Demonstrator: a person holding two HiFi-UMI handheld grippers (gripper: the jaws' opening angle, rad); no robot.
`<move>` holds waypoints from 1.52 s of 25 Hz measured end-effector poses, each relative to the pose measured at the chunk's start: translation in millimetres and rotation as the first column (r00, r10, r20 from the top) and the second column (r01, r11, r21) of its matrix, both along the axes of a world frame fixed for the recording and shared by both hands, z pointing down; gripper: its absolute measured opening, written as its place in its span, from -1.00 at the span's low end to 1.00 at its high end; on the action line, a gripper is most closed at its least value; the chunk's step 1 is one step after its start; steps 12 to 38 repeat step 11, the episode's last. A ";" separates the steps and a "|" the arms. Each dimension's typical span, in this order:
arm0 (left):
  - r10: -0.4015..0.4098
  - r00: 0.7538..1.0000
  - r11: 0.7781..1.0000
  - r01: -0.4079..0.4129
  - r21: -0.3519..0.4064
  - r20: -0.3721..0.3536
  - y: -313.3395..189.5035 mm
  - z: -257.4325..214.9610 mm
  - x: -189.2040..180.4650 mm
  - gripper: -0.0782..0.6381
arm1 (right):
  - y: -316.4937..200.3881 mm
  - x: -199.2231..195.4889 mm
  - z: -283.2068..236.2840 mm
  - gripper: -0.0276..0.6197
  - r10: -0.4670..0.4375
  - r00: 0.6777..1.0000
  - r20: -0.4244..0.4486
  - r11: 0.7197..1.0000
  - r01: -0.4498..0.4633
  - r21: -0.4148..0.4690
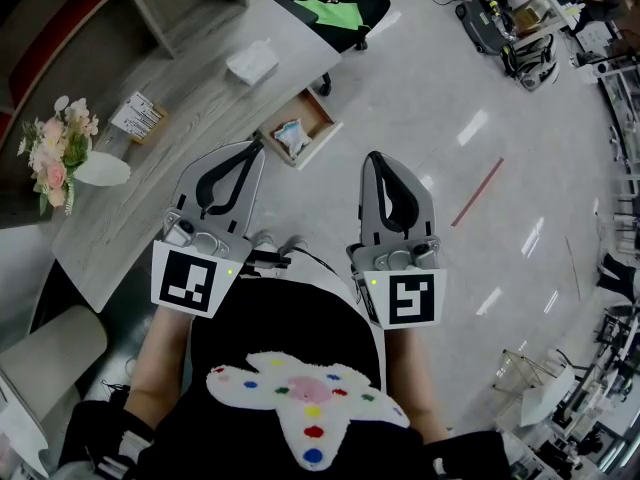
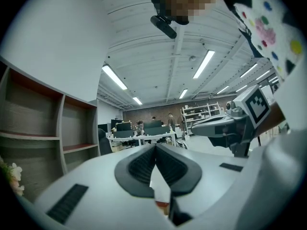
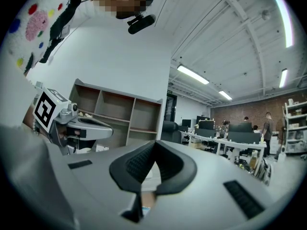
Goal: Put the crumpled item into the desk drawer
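A crumpled white-and-blue item (image 1: 290,136) lies inside the open wooden drawer (image 1: 318,118), which sticks out from the grey desk (image 1: 190,103). My left gripper (image 1: 256,147) is held in the air in front of the person. Its jaws are shut with nothing between them, and its tip is just left of the drawer. My right gripper (image 1: 372,156) hovers beside it over the floor, also shut and empty. The left gripper view shows its own jaws (image 2: 155,146) touching at the tip, with the right gripper (image 2: 225,128) alongside. The right gripper view shows closed jaws (image 3: 154,143) and the left gripper (image 3: 81,124).
On the desk are a white tissue pack (image 1: 252,61), a small printed box (image 1: 138,118) and a vase of pink flowers (image 1: 60,153). A black chair with a green cloth (image 1: 335,10) stands beyond the desk. A white seat (image 1: 50,353) is at lower left. Shelving rises behind the desk.
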State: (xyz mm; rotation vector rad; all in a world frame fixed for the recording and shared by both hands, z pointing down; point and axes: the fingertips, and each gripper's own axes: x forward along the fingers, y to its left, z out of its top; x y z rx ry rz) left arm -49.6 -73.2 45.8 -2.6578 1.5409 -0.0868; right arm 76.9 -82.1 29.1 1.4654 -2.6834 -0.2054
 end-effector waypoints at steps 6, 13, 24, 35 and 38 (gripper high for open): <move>-0.002 1.000 1.000 0.002 -0.008 0.000 0.4 2.1 0.5 -0.75 | 0.7 0.5 6.6 -0.90 0.010 1.000 0.014 0.999 -0.009 -0.043; -0.003 1.000 1.000 0.003 -0.017 0.001 2.6 2.8 1.8 -0.75 | 1.6 2.5 10.7 -0.90 -0.001 1.000 -0.024 0.999 0.000 -0.049; -0.003 1.000 1.000 0.003 -0.017 0.001 2.6 2.8 1.8 -0.75 | 1.6 2.5 10.7 -0.90 -0.001 1.000 -0.024 0.999 0.000 -0.049; -0.003 1.000 1.000 0.003 -0.017 0.001 2.6 2.8 1.8 -0.75 | 1.6 2.5 10.7 -0.90 -0.001 1.000 -0.024 0.999 0.000 -0.049; -0.003 1.000 1.000 0.003 -0.017 0.001 2.6 2.8 1.8 -0.75 | 1.6 2.5 10.7 -0.90 -0.001 1.000 -0.024 0.999 0.000 -0.049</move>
